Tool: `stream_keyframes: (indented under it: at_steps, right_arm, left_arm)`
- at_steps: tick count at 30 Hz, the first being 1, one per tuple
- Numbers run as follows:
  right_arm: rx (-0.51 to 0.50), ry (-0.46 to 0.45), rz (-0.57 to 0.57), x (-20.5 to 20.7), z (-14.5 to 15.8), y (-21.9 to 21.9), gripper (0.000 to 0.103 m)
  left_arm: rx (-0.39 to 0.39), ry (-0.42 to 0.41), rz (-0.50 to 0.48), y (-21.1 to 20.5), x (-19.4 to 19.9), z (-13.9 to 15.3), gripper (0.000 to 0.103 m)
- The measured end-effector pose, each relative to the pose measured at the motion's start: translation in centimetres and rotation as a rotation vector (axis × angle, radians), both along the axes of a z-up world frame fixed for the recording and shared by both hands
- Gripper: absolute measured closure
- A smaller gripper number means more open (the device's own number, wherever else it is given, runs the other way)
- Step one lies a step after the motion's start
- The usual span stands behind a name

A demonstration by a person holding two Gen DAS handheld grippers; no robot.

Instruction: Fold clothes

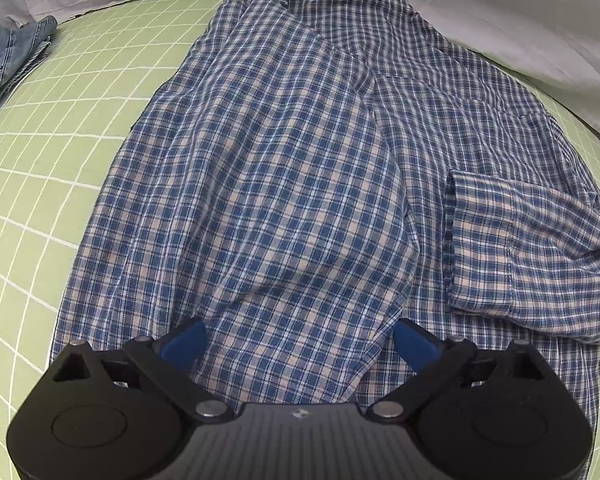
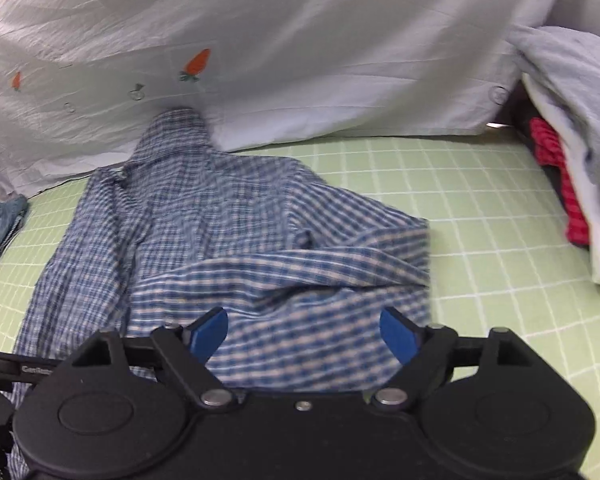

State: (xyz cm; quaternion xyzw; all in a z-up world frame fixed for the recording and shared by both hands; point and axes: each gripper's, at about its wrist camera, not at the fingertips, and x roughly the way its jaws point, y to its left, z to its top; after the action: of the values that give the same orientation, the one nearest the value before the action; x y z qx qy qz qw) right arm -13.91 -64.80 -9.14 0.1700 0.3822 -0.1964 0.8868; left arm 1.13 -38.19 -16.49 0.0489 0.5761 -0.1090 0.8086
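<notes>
Shirt: a blue, white and tan plaid shirt point(image 1: 268, 184) lies spread on a green sheet with a white grid point(image 1: 40, 208), collar end away from the cameras, against a white cloth with carrot prints point(image 2: 300, 40).
Sleeves: one cuffed sleeve point(image 1: 512, 248) lies folded across the body from the right; the left panel is also laid inward, with a ridge down the middle.
Left claw: the left claw point(image 1: 296, 340) hovers over the hem, blue pads wide apart, holding nothing.
Right claw: the right claw point(image 2: 304, 332) hangs over the sleeve side, pads also spread and empty; this view is blurred.
Step, as a judgement: the sides look turned in, so a hem-to-collar fold seems likely to follow.
Doing it well: pinch both hem corners through all layers, lift evenly, and keep the sleeve from slipping out.
Nearby: denim point(image 1: 12, 52) at far left; a stack of clothes point(image 2: 572, 152) at right, with red check fabric in it.
Writing: small embossed lettering on the right tool's side bar and an outlined arrow with lettering on the far left white cloth, neither readable.
</notes>
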Motion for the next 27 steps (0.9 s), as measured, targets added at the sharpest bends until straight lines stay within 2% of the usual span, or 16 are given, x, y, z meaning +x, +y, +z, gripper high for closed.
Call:
stream_keyframes:
  at_steps: [5, 10, 13, 21, 23, 27]
  right_arm:
    - [-0.043, 0.072, -0.172, -4.4, -1.5, -3.0, 0.014]
    - [-0.053, 0.143, -0.272, -6.8, -3.7, -5.3, 0.013]
    - [-0.021, 0.145, -0.306, -7.5, -4.5, -6.5, 0.013]
    - [0.017, 0.147, -0.323, -7.3, -5.9, -7.8, 0.012]
    - [0.031, 0.146, -0.327, -7.4, -6.2, -8.0, 0.012]
    - [0.04, 0.148, -0.342, -7.9, -6.6, -8.2, 0.012]
  left_arm:
    - [0.005, -0.044, -0.029, -0.7, -0.7, 1.6, 0.004]
    - [0.001, -0.098, -0.085, -3.2, -0.8, 3.2, 0.004]
    - [-0.008, -0.122, -0.134, -5.1, -0.8, 3.5, 0.004]
    - [-0.02, -0.086, -0.211, -8.6, -0.7, 1.8, 0.004]
    - [-0.023, -0.076, -0.23, -9.5, -0.7, 1.3, 0.008]
    - [-0.028, -0.056, -0.267, -11.2, -0.7, 0.4, 0.034]
